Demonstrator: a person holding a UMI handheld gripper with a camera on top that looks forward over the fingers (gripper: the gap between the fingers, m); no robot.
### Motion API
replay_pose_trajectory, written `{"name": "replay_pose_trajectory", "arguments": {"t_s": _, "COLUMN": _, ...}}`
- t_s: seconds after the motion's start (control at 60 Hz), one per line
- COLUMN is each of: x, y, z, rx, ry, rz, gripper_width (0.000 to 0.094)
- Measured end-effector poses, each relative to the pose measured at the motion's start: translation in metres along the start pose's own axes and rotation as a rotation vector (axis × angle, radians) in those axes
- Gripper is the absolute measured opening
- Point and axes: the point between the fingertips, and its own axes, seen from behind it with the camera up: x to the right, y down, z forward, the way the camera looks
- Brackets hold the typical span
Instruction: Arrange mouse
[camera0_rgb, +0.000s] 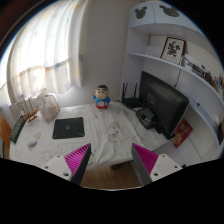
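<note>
Hovering above the near edge of the desk (100, 150), the gripper (112, 160) is held with its fingers spread apart and nothing between them. The mouse (114, 131) appears to be the small pale object lying on the desk ahead of the fingers, right of the black mat (68, 127) and left of the monitor (161, 100); its identity cannot be confirmed. A wide jaw is judged suitable for approach. A figurine (101, 96) is set further back.

monitors: 1 (160, 103) | mouse pads: 1 (68, 127) | figurines: 1 (101, 97)
</note>
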Motion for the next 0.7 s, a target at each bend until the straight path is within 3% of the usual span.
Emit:
{"name": "replay_pose_trajectory", "arguments": {"t_s": 0.217, "x": -0.006, "y": -0.005, "z": 0.001, "rx": 0.021, "ry": 0.022, "rz": -0.034, "gripper_width": 0.084}}
{"name": "replay_pose_trajectory", "arguments": {"t_s": 0.7, "x": -0.093, "y": 0.015, "z": 0.004, "rx": 0.005, "ry": -0.066, "rz": -0.067, "gripper_width": 0.084}}
